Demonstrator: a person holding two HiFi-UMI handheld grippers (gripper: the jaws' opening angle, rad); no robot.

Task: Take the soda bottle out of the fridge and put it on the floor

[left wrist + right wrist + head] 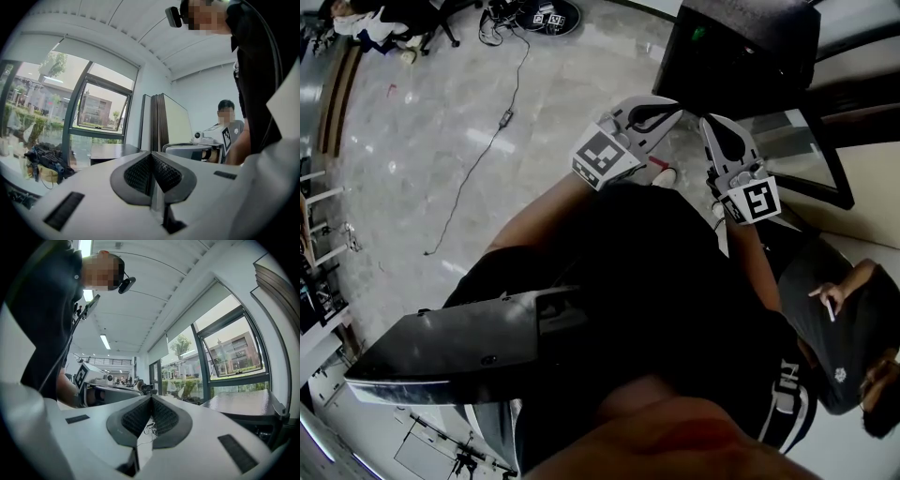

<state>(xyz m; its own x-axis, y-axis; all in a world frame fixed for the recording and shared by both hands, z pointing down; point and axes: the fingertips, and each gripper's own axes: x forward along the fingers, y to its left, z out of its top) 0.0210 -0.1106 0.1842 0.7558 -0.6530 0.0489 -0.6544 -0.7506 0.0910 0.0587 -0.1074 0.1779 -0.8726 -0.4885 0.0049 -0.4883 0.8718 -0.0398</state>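
Carrying white plastic left gripper (652, 114) and matching right gripper (719, 133) close to the body, both jaw pairs pressed together, empty, likely idle.

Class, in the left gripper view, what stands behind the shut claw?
A dark table, a big window, folded panels and a seated person. The left claw's body covers everything lower.

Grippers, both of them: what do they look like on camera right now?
The left gripper and right gripper match: white moulded bodies, two dark grey ribbed pads each. Each carries a white cube with black square markers. The person wears a black top.
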